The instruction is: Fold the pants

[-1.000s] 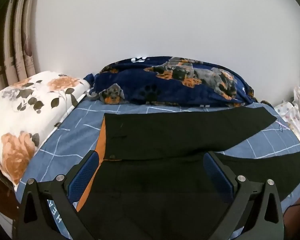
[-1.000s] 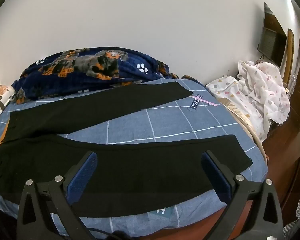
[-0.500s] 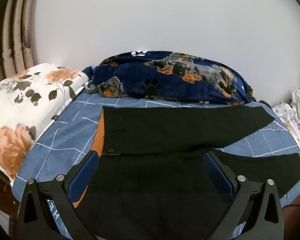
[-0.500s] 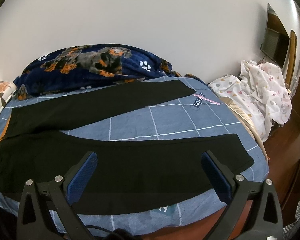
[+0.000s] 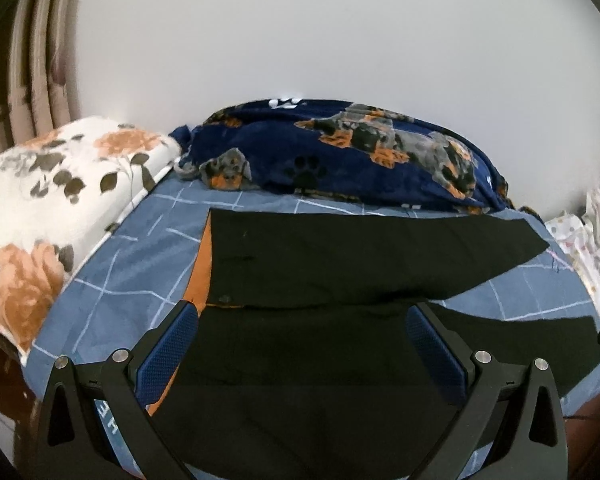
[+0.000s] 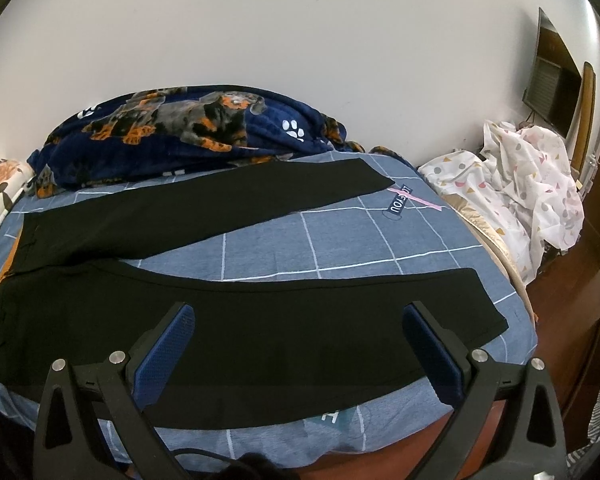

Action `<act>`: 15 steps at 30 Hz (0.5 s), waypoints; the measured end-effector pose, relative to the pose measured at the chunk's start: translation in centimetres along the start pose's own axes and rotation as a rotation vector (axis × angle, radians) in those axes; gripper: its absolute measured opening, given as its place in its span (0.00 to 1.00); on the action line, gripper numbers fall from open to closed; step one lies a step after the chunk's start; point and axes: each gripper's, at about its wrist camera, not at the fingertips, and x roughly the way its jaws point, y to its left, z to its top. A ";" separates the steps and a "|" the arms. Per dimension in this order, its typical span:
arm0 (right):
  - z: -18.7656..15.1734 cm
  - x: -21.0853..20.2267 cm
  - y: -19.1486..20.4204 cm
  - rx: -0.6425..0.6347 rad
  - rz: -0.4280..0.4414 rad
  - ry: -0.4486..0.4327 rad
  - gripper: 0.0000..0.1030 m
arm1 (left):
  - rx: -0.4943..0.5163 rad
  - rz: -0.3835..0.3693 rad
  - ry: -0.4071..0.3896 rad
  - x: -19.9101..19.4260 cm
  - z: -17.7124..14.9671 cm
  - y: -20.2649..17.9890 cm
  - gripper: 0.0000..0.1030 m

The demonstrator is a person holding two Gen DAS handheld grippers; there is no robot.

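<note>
Black pants (image 5: 340, 264) with an orange inner waistband (image 5: 202, 276) lie spread flat on the blue checked bed (image 5: 116, 280), waist at the left and both legs splayed to the right. My left gripper (image 5: 300, 340) hovers open over the waist and seat area, nothing between its blue pads. In the right wrist view the far leg (image 6: 204, 204) and near leg (image 6: 300, 320) form a V. My right gripper (image 6: 298, 340) stands open above the near leg, holding nothing.
A navy dog-print blanket (image 5: 340, 156) lies bunched against the white wall. A floral pillow (image 5: 48, 200) sits at the left, beside curtains. White patterned bedding (image 6: 520, 184) is heaped at the bed's right end, with a wooden floor and door beyond.
Both grippers have drawn back and risen slightly from the bed, so the pants sit a little lower and farther in view. The pants have not moved.
</note>
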 end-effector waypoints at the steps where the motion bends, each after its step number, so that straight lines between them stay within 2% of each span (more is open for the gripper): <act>1: 0.0 0.0 0.0 0.001 -0.002 -0.001 1.00 | -0.009 0.001 0.012 0.3 0.1 0.2 1.00; 8: 0.3 0.2 0.4 -0.002 0.000 0.009 1.00 | -0.016 -0.007 0.045 1.4 0.4 0.8 1.00; 15: 1.3 1.0 1.6 -0.029 0.002 0.029 1.00 | 0.005 0.004 0.016 1.7 1.1 1.4 1.00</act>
